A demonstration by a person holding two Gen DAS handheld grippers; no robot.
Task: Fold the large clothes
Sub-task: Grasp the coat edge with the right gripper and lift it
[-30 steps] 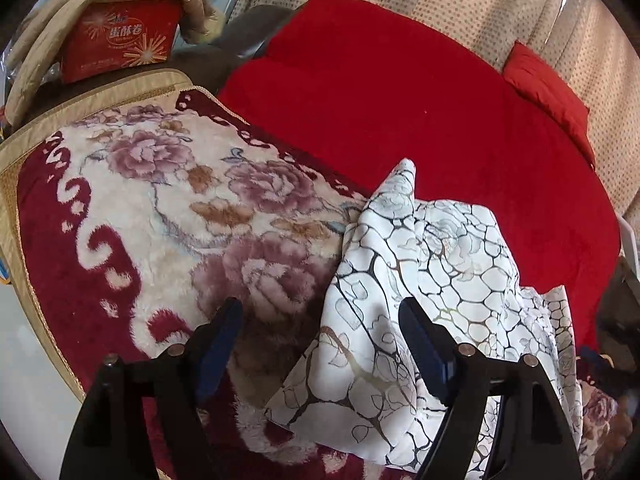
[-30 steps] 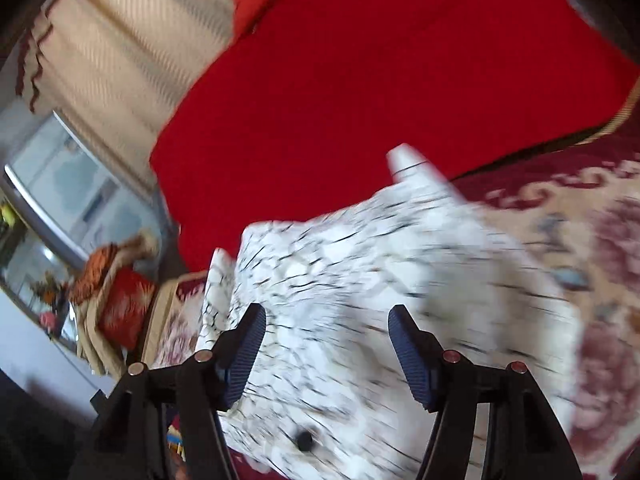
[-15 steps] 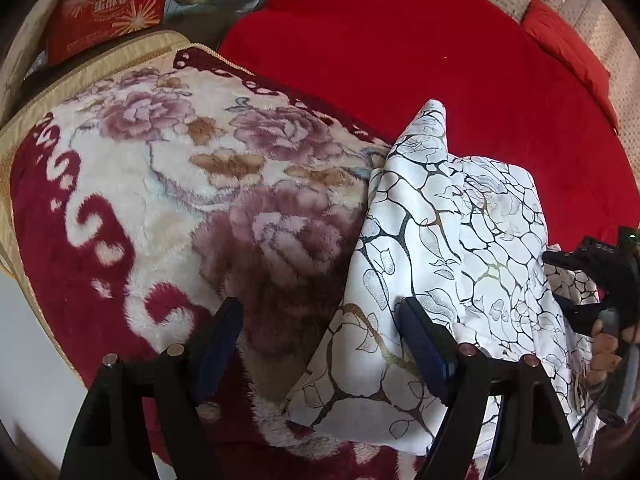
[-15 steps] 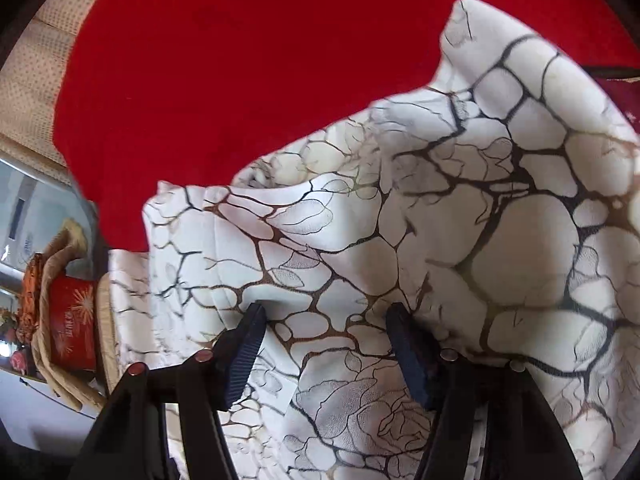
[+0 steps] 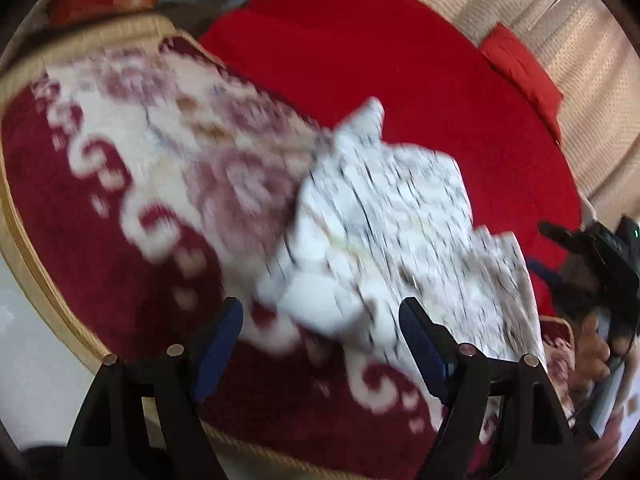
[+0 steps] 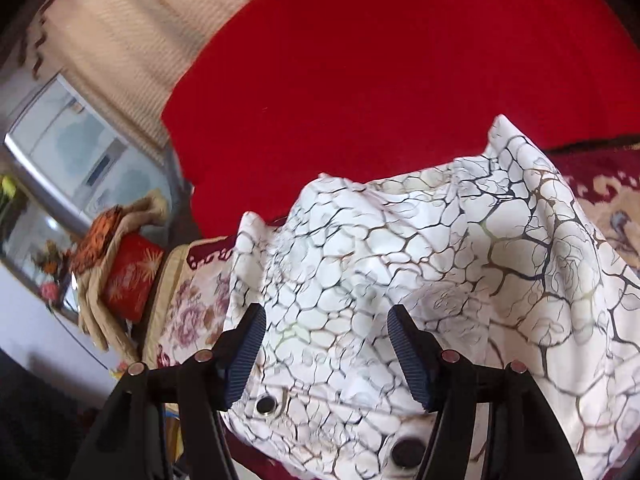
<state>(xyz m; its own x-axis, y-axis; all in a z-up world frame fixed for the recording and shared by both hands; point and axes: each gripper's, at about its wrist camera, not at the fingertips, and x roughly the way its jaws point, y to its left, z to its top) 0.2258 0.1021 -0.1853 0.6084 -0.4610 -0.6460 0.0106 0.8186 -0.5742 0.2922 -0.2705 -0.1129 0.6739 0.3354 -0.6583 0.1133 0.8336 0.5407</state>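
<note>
Nearest in the right wrist view, the right tongs (image 6: 326, 346) are closing with the garment (image 6: 440, 264) between their 2 blue pads (image 6: 406, 356), yet the pads do not press the cloth. 2 dark snaps (image 6: 265, 405) sit on the garment's near hem, just below the tongs. The left tongs (image 5: 320, 344) stand released above the garment's near left corner, gripping nothing; that view is blurred.

The garment, white with a dark crackle print, lies bunched in a rough fold on the floral blanket (image 5: 132, 184), at the blanket's edge next to the red bedspread (image 6: 400, 60). At the garment's right in the left view a hand (image 5: 592, 352) holds the other black tool.

Beyond the garment the bedspread runs back to a red cushion (image 5: 520, 68) and beige curtains (image 5: 580, 40). Left of the garment in the right view, past the blanket, a red box (image 6: 132, 280) sits under draped cloth, beside a window (image 6: 68, 152).
</note>
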